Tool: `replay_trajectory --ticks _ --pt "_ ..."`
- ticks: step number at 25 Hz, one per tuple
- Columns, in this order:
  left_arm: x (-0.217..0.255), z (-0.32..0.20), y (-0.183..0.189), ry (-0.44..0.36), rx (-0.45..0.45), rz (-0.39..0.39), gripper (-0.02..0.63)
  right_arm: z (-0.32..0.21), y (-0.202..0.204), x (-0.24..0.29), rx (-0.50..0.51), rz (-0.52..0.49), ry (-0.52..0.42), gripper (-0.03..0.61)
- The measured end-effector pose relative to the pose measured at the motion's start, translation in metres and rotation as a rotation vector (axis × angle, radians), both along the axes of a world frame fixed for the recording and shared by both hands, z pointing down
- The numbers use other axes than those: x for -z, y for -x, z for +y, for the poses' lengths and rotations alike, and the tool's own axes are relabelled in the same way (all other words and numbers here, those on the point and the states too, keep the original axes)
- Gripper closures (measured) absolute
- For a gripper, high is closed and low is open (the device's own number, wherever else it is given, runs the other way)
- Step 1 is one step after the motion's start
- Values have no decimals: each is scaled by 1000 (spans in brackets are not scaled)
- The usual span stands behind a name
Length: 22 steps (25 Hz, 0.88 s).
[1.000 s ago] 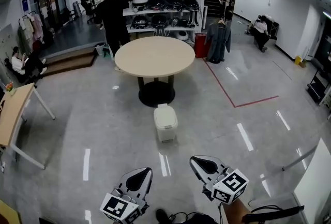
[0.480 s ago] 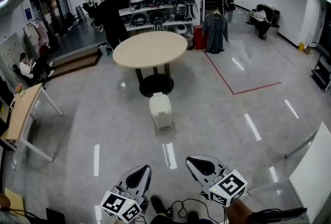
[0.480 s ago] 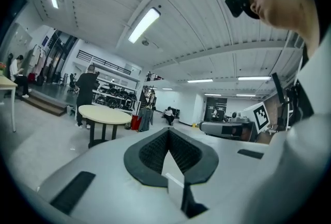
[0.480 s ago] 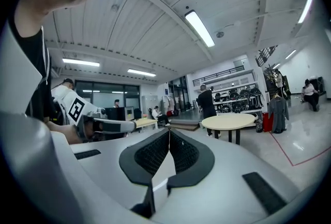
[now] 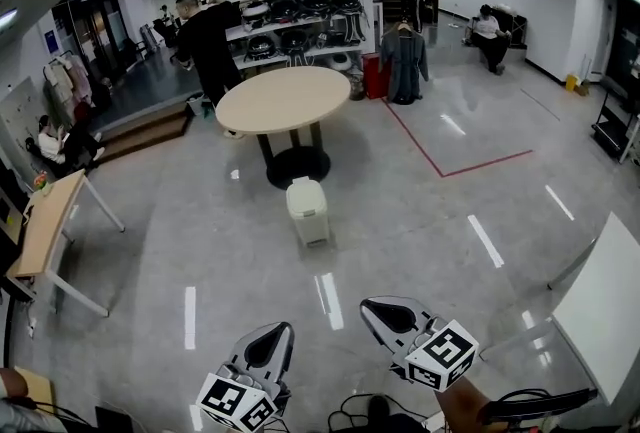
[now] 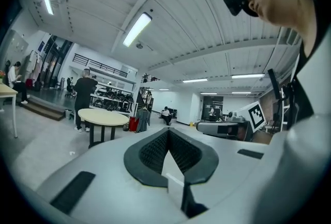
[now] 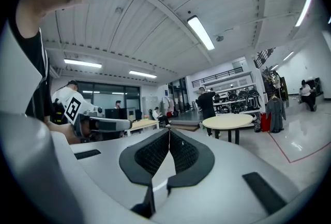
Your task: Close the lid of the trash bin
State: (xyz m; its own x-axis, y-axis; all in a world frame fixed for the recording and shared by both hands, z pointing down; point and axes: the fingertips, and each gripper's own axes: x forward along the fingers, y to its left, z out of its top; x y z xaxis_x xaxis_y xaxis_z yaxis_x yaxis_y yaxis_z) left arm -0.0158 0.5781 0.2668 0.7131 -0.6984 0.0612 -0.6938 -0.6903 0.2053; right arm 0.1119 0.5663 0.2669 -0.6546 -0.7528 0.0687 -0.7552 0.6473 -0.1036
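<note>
Left gripper (image 5: pixel 282 330) at 6 o'clock and right gripper (image 5: pixel 369 306) at 5 o'clock, both low in the head view, jaws pressed together and empty. Trash bin (image 5: pixel 308 211) at 12 o'clock, well apart from both, lid apparently down. Round table (image 5: pixel 283 99) just beyond, also 12 o'clock.
</note>
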Motion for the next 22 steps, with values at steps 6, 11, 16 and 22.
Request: replay_trajectory --ticks 6,11,16,22 --pt "-16 55 47 -17 -52 5 623 52 47 -8 -39 -10 13 571" --pt "-31 86 90 5 -68 23 623 91 84 -14 -76 -14 50 571" --pt "-14 118 96 -19 -72 29 623 124 89 -4 -93 -14 50 571" --pt "-3 161 72 -42 -51 11 623 167 71 6 -49 -29 7 571"
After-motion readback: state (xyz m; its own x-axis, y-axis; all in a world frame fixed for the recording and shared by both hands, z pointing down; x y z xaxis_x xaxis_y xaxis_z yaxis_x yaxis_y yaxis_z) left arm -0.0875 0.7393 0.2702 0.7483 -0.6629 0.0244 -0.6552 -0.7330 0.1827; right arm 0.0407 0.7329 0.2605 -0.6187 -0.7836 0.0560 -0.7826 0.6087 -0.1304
